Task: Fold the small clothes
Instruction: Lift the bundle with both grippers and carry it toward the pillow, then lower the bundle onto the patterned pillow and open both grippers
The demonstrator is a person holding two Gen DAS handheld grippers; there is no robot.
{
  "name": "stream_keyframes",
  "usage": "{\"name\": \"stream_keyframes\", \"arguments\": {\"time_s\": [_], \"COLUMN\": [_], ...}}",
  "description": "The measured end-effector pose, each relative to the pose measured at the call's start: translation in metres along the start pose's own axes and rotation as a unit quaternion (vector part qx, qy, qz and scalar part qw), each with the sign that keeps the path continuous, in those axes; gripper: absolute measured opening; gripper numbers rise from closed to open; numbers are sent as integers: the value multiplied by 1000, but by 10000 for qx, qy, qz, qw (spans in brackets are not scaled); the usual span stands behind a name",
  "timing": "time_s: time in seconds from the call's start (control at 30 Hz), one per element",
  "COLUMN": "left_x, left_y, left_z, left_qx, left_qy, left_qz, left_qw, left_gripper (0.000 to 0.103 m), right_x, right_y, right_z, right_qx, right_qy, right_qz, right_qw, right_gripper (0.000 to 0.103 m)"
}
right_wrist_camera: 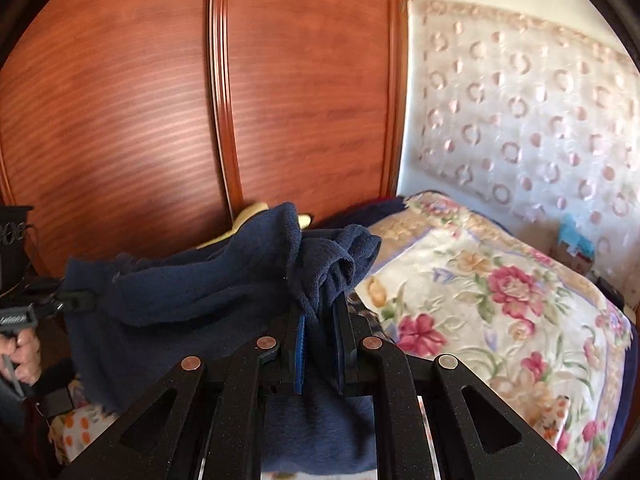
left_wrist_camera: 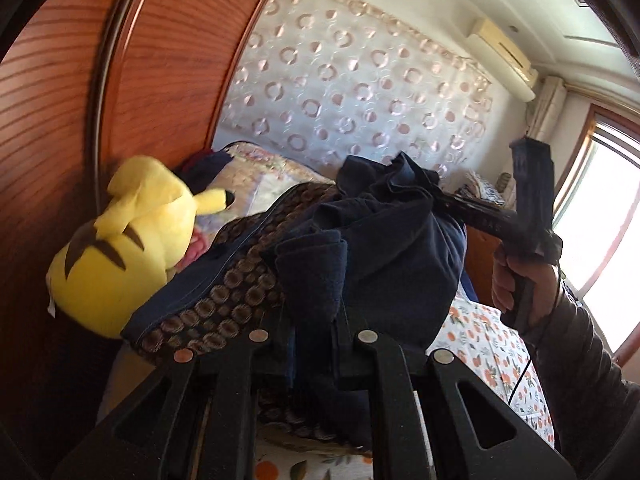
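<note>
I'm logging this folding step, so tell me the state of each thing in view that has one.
Navy cloth: lifted, bunched, stretched between both grippers.
Left gripper: shut on the navy cloth.
Right gripper: shut on the navy cloth.
Yellow plush toy: lying against the wardrobe.
Wardrobe doors: closed.

Wooden wardrobe [right_wrist_camera: 160, 100] close ahead, yellow plush toy [left_wrist_camera: 128, 240] against it (left), open floral blanket [right_wrist_camera: 500, 300] rightward
</note>
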State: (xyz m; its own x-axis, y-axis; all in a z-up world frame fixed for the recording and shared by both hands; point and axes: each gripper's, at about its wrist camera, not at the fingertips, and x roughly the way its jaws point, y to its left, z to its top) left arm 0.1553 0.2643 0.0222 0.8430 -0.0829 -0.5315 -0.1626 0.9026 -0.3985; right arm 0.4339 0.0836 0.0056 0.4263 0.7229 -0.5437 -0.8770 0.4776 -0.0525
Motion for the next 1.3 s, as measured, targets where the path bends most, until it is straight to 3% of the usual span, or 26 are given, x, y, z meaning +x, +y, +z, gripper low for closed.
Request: {"name": "stream_keyframes", "arguments": {"time_s": [0.17,0.27,0.33,0.4,0.57,0.67,0.77,0.87,1.03,1.3], "left_x": [10,7,4,1,-21,-29,-10,23,46,21], "left_y": [10,14,15,11,-1,-11,-19,-16,2,-21], "left_z": [-15,-18,-17,-15,-7,3,13,8,-18,-19], "left_qx": [-66,-65,-42,27,315,535,747,927,778,959], "left_qy": [96,75,62,77,-264,-557,-425,11,456,144], "left_qz": [177,313,350,379,458,570,661,1129,1205,1285], "left_qw": [9998,9995,9994,9992,9981,9954,9941,9893,9886,9870], "left_gripper": [13,13,15,22,64,76,76,76,76,76], "right_x": [54,60,49,46,0,-26,-28,-15,8,-15], "right_y": [-3,-6,1,4,16,26,29,17,1,25], "right_z": [21,25,25,29,25,19,9,2,6,13], "right_qx": [-96,-67,-32,110,78,36,6,-33,330,534], "right_qy": [173,249,290,209,-489,-694,-416,-115,138,70], "right_qz": [107,63,-19,-205,-791,-331,-36,-193,-228,-303], "right_qw": [9997,9996,9996,9995,9956,9970,9991,9997,9991,9981], "right_gripper": [11,14,21,35,39,39,39,39,39,40]}}
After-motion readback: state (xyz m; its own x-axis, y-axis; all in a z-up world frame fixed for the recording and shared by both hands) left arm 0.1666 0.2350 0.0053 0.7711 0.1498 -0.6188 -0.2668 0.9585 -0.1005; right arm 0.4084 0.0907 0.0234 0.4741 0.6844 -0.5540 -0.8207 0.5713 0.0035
